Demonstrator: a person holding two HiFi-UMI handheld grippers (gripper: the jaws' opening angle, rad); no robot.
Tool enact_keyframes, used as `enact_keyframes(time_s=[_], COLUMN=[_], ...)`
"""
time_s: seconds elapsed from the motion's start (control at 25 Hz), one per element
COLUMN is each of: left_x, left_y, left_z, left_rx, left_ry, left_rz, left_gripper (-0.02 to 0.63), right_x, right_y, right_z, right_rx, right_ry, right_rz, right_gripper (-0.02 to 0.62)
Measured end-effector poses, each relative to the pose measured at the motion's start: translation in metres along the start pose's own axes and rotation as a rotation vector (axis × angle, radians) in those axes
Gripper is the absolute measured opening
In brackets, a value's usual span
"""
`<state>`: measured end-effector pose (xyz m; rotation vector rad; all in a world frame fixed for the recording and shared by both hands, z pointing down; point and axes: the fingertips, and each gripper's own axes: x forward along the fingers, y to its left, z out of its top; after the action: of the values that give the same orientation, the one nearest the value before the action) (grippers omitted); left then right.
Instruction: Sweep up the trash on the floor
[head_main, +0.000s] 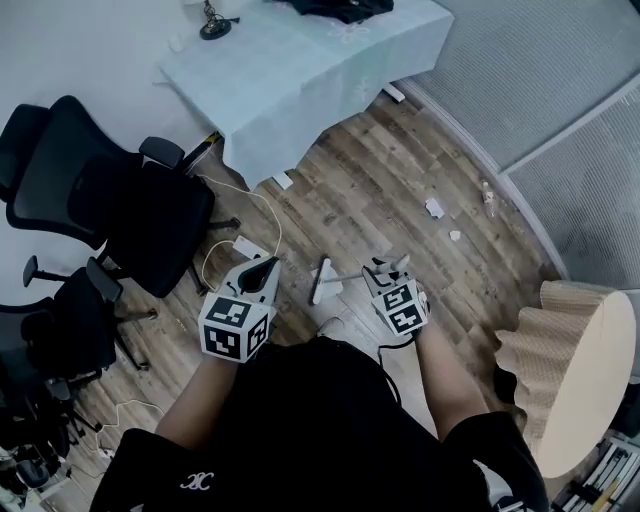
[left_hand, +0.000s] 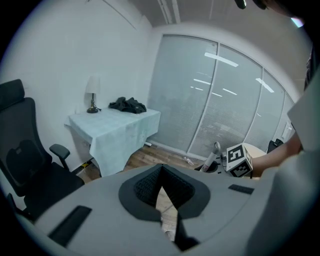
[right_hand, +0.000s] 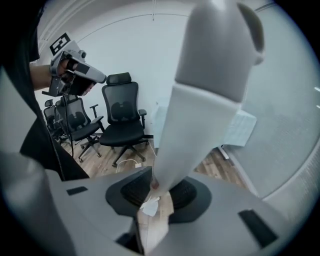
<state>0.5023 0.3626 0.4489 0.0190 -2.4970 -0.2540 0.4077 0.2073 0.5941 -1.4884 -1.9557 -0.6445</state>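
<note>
Right gripper (head_main: 388, 270) clamped on white broom handle (right_hand: 200, 125). Long axis steep, grey-capped end up, broom head (head_main: 325, 283) down on wood floor (head_main: 380, 190) just ahead of the person. Left gripper (head_main: 262, 272) jaws together, nothing between. Paper scraps (head_main: 434, 208) on floor farther off, near frosted partition (head_main: 560, 80). Head view only: those scraps, broom head. Right gripper view only: the grip itself, plus another scrap (right_hand: 149, 205) below the jaws. Left gripper view: handle tilted beside marker cube (left_hand: 239, 160).
</note>
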Motion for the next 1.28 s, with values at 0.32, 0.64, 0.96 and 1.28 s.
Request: enact_keyframes(time_s=[0.32,0.64,0.96,1.28], left_x=[0.057,0.145,0.260,0.337], left_y=[-0.056,-0.063,-0.054,-0.044], left_z=[0.025,0.064,0.134,0.202], left_rx=[0.095,0.144,0.190,0.327], left_ry=[0.027,0.057,0.111,0.120], left_rz=[-0.109,-0.265,-0.474,-0.624], left_gripper=[-0.005,-0.005,-0.005,-0.005], right_x=[-0.021,-0.025,-0.009,-0.003], right_y=[-0.092,-0.180,-0.266,-0.345], right_z=[-0.019,-0.026,-0.027,-0.022], right_rx=[0.000,0.082,0.232,0.403], right_ry=[0.009,0.058,0.171,0.238], right_rz=[-0.082,-0.206,-0.328,-0.535], right_gripper=[0.106,0.108,0.112,0.110])
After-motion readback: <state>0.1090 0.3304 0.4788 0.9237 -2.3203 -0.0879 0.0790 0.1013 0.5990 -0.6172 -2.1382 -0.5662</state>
